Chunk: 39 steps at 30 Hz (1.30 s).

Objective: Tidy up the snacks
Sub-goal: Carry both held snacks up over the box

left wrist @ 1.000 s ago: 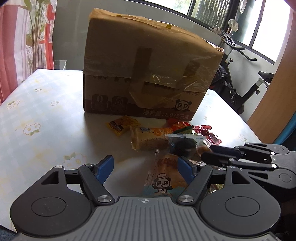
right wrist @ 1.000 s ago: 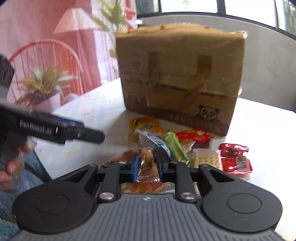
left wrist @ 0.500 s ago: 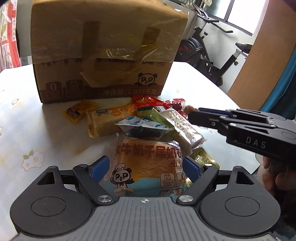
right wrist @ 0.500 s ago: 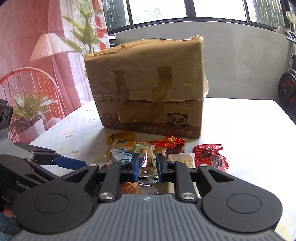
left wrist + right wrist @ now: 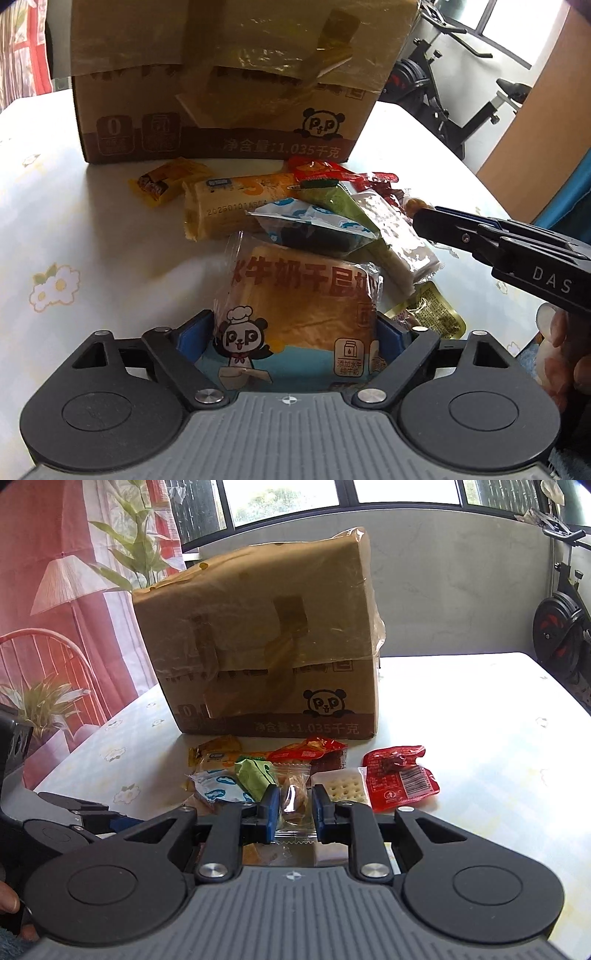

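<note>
A pile of snack packets lies on the table in front of a taped cardboard box (image 5: 221, 92). My left gripper (image 5: 291, 332) is open wide and straddles a bread packet with a panda print (image 5: 303, 295); its blue pads sit just beside the packet's edges. My right gripper (image 5: 295, 808) is shut on a small clear-wrapped brown snack (image 5: 293, 797). From the left wrist view it (image 5: 421, 221) reaches in from the right over the pile. Also in the pile are a blue-white packet (image 5: 314, 229), a green packet (image 5: 332, 195), a cracker packet (image 5: 343, 786) and a red packet (image 5: 402, 779).
The floral-cloth table (image 5: 74, 240) is bare to the left of the pile. A yellow packet (image 5: 166, 182) and a long cake bar (image 5: 229, 210) lie near the box. An exercise bike (image 5: 461, 92) stands beyond the table's right edge. A red chair (image 5: 37, 657) stands at the left.
My left gripper has dropped forward over the bread packet and its jaws have widened around it. The right gripper has shifted and rolled a little with its snack still held.
</note>
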Tool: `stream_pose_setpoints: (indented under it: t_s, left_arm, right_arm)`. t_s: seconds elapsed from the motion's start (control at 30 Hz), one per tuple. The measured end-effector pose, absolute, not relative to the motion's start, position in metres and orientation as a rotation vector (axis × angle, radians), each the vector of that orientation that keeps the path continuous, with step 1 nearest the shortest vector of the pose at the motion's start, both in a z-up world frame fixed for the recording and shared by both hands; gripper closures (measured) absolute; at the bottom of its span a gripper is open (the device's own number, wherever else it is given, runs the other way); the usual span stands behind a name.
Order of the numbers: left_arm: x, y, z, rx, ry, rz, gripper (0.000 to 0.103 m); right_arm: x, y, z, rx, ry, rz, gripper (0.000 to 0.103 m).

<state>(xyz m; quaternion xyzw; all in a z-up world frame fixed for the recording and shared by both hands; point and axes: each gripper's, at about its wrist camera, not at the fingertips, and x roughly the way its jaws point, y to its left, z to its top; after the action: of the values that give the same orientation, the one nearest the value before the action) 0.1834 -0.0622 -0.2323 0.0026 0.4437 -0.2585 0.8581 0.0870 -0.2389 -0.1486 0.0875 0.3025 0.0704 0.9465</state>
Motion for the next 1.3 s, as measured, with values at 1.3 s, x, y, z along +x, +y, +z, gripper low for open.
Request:
stream_pose_setpoints:
  t_s: [1.3]
  left_arm:
    - [0.173,0.032,-0.130,-0.079,0.610,-0.243,0.021]
  right_arm:
    - [0.091,-0.240,-0.129,0.127,0.557,0.116,0.082]
